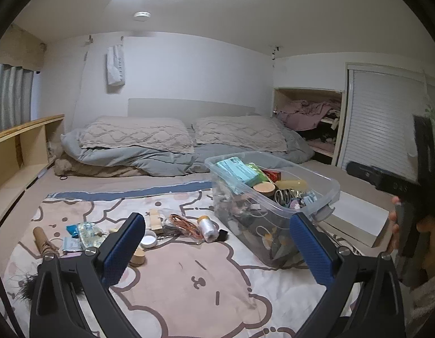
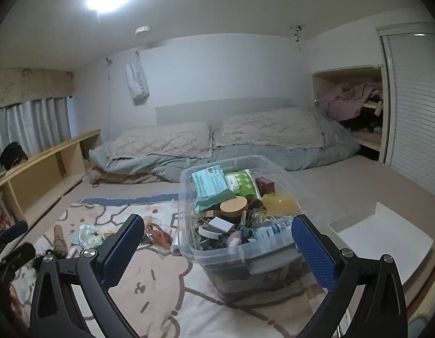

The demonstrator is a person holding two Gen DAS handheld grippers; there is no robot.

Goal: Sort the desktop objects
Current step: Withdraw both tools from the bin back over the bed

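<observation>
the clear box [image 1: 273,197] sits just past my left tongs [image 1: 217,249], a bit to the right of them, and right in front of my right tongs [image 2: 218,250], between their blue tips. it is already very full. i can see a teal packet [image 2: 210,184], a green packet [image 2: 241,183], a little red box [image 2: 264,187], a round wooden lid [image 2: 233,207], something yellow [image 2: 279,202] and a pile of strings and small bits under them. so i think a lot of the sorting is done. but more is left. past my left tongs, to the left of the box, things lie on the bear blanket [image 1: 189,281]: a white thread roll [image 1: 207,225], orange cord [image 1: 185,225], small wooden blocks [image 1: 155,219], a white lid [image 1: 147,238], a flowery pouch [image 1: 89,232], a brown paper roll [image 1: 44,240] and a small wooden pot [image 1: 137,256] near my left tip. something dark and hairy [image 1: 25,284] lies by the left side of my left tongs, and i cannot tell what it is. both of my tongs are wide apart and have nothing in them. i think each loose thing has to be picked up and put in the box, and the box has little room left on top.
</observation>
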